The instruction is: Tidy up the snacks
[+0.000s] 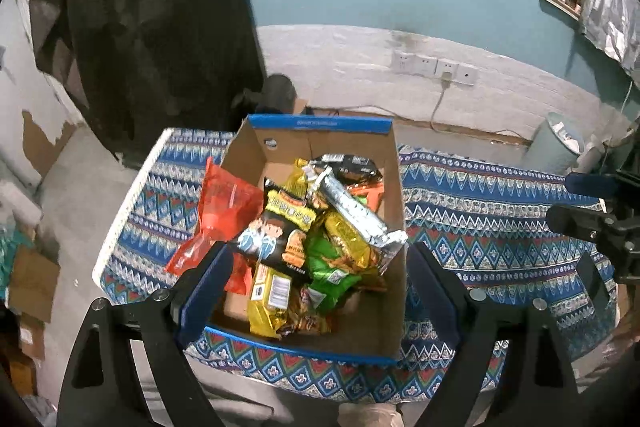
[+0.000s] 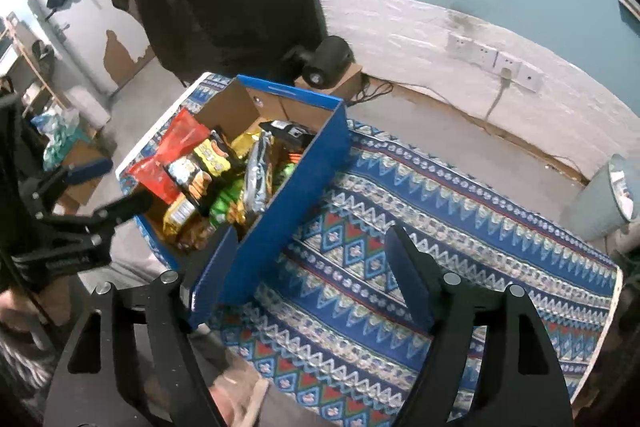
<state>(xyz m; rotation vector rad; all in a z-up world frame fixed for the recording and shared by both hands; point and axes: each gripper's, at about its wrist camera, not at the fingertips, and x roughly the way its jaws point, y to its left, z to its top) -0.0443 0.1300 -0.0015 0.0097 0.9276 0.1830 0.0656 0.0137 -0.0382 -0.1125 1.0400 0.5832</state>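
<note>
From my left wrist, my left hand-held gripper [image 1: 316, 269] hangs spread and empty over the box [image 1: 362, 327], snacks [image 1: 312, 227] heaped inside on the patterned worktop [image 1: 500, 223].

From my right wrist, my right hand-held gripper [image 2: 312, 267] is spread, empty; sorting looks nearly done, probably.

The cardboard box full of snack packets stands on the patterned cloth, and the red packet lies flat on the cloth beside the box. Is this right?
Not quite. The red packet leans over the left wall of the cardboard box, not flat on the patterned cloth. The left wrist view shows it.
</note>
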